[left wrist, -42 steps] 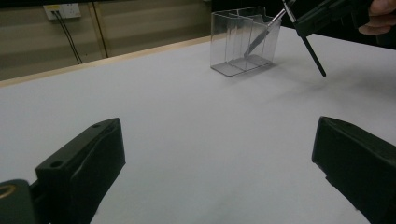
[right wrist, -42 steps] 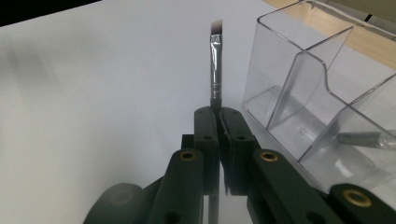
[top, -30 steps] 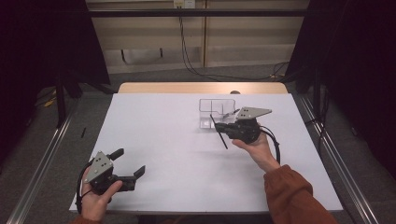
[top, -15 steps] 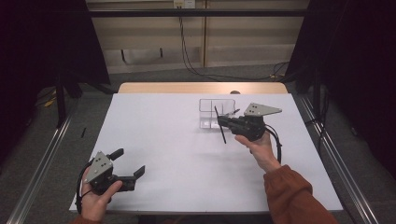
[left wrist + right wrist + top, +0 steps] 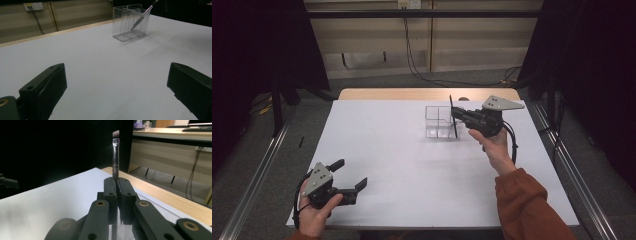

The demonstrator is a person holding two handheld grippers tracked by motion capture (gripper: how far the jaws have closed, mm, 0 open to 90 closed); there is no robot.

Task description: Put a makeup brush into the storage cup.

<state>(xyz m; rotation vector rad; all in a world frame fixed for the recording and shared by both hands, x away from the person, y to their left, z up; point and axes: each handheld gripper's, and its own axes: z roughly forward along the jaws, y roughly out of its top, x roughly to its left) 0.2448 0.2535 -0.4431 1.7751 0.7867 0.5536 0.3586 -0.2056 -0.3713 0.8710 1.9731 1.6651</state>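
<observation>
Right gripper view: right claw (image 5: 117, 185) pinching makeup brush (image 5: 115, 157) mid-handle; prob light, stiff, thin, slip-prone, bristles delicate; left claw (image 5: 117, 93) spread.

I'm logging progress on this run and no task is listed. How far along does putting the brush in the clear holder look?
Done: the right gripper is shut on the brush. In hand: the brush stands nearly upright at the clear holder, its lower end down inside a compartment in the left gripper view. Left: letting go and pulling the hand away. The left gripper rests open near the table's front edge, holding nothing.
</observation>
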